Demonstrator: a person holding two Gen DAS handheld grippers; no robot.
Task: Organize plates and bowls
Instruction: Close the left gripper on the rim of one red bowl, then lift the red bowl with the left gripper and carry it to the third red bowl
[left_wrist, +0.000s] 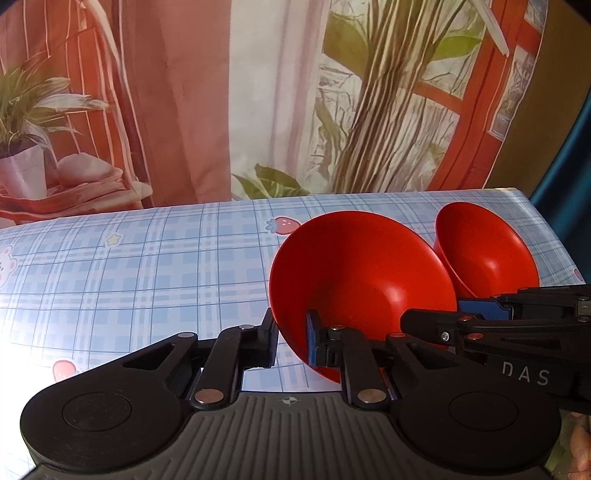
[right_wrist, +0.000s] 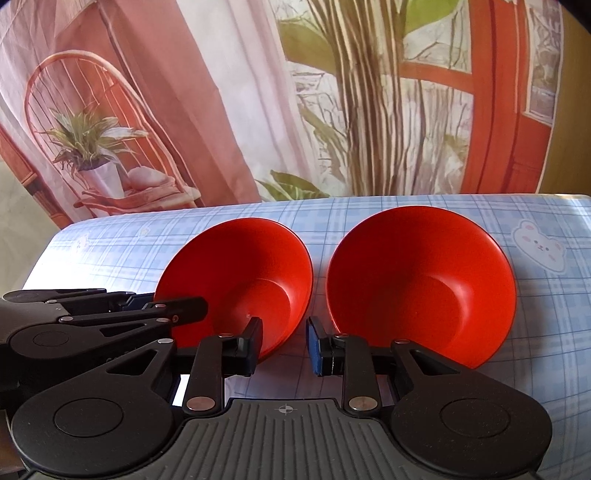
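Two red bowls stand side by side on the checked tablecloth (right_wrist: 406, 210). In the left wrist view the left bowl (left_wrist: 362, 273) is close in front and the right bowl (left_wrist: 484, 251) lies behind it. My left gripper (left_wrist: 291, 339) straddles the near rim of the left bowl, one finger outside and one inside, with a gap still showing. In the right wrist view my right gripper (right_wrist: 282, 345) is open and empty, in front of the gap between the left bowl (right_wrist: 243, 280) and the right bowl (right_wrist: 421, 284). The left gripper also shows there (right_wrist: 147, 310), at the left bowl's rim.
A printed backdrop (left_wrist: 258, 92) with a plant and curtains hangs behind the table. The table's far edge (left_wrist: 332, 197) runs just behind the bowls, and its right corner (left_wrist: 524, 195) is near the right bowl. The cloth extends to the left (left_wrist: 129, 277).
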